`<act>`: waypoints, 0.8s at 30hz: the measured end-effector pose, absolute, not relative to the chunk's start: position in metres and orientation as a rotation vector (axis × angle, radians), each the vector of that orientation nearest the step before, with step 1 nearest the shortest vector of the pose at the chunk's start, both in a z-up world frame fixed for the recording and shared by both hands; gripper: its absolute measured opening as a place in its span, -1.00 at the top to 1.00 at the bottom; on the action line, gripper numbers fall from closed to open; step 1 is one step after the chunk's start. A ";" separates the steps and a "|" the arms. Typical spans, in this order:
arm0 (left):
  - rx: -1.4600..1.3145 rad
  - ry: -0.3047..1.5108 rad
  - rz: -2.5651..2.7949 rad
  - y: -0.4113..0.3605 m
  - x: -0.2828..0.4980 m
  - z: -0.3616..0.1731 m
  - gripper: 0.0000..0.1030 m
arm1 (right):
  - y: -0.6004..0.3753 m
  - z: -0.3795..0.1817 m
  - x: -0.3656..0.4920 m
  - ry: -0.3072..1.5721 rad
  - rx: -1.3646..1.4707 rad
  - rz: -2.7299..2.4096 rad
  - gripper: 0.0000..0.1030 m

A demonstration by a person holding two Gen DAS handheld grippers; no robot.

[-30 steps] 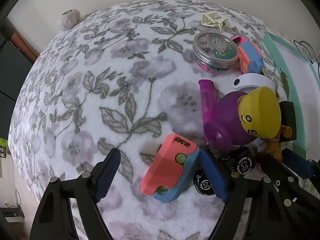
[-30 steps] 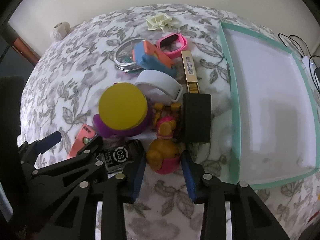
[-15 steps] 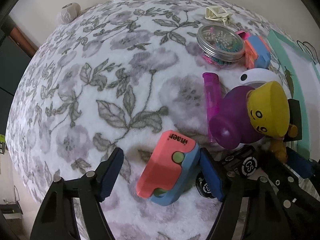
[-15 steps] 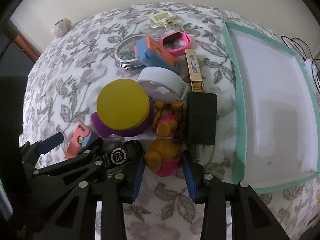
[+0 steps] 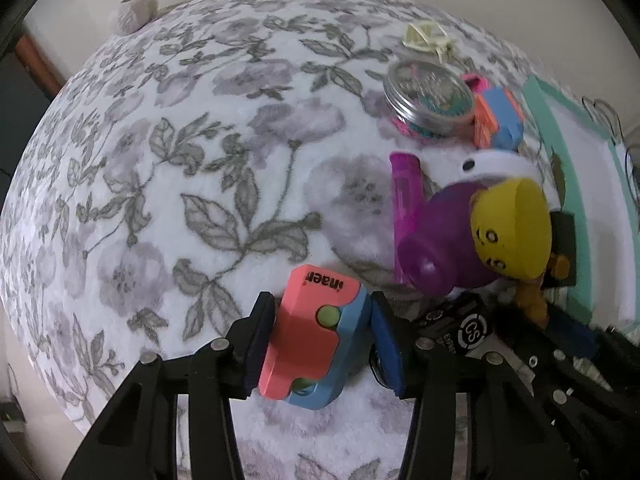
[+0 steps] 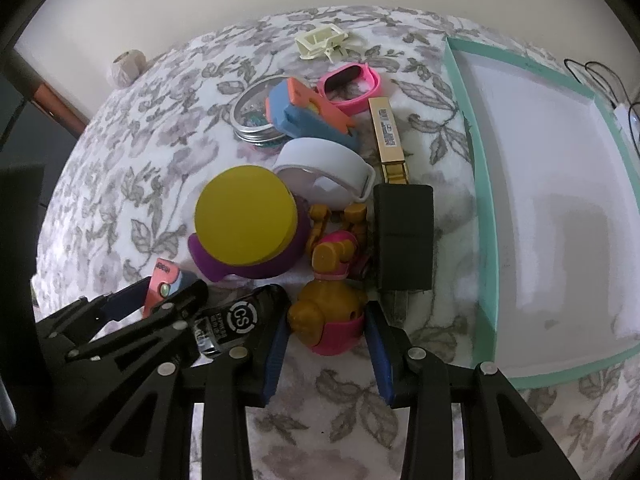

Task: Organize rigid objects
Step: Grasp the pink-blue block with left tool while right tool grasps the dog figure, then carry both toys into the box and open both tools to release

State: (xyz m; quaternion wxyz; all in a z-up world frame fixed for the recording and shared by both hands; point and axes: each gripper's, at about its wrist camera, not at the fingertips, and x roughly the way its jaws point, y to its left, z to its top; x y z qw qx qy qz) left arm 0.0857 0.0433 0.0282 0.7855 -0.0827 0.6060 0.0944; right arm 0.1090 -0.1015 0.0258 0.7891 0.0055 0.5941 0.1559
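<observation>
A coral and blue plastic toy [image 5: 308, 320] with green dots lies on the flowered cloth. My left gripper [image 5: 322, 340] straddles it; its jaws are closing and both pads touch the toy's sides. In the right wrist view the same toy [image 6: 162, 276] peeks out between those fingers. My right gripper [image 6: 326, 340] is shut on a golden-brown and pink toy figure [image 6: 328, 312] that lies on the cloth. A teal-rimmed white tray [image 6: 480, 200] sits to the right of that figure.
Crowded around the grippers are a purple toy with a yellow head [image 6: 246, 224], a black CS box [image 6: 236, 320], a black charger [image 6: 404, 236], a white band [image 6: 324, 168], a gold bar [image 6: 386, 132] and a metal tin [image 5: 428, 96]. A magenta tube [image 5: 406, 196] lies beside the purple toy.
The left jaws have come together from wide apart onto the coral and blue toy. The right gripper stays as it was on the toy figure.
</observation>
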 end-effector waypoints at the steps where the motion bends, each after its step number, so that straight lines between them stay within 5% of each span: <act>1: -0.187 1.303 0.208 0.046 0.085 0.030 0.04 | -0.102 0.028 0.109 1.280 0.024 0.340 0.22; 14: -0.270 1.162 0.261 0.066 0.079 0.075 0.04 | -0.116 0.064 0.098 1.216 0.098 0.369 0.22; 24: -0.290 0.931 0.257 0.068 0.067 0.137 0.04 | -0.132 0.128 0.094 0.984 0.114 0.355 0.22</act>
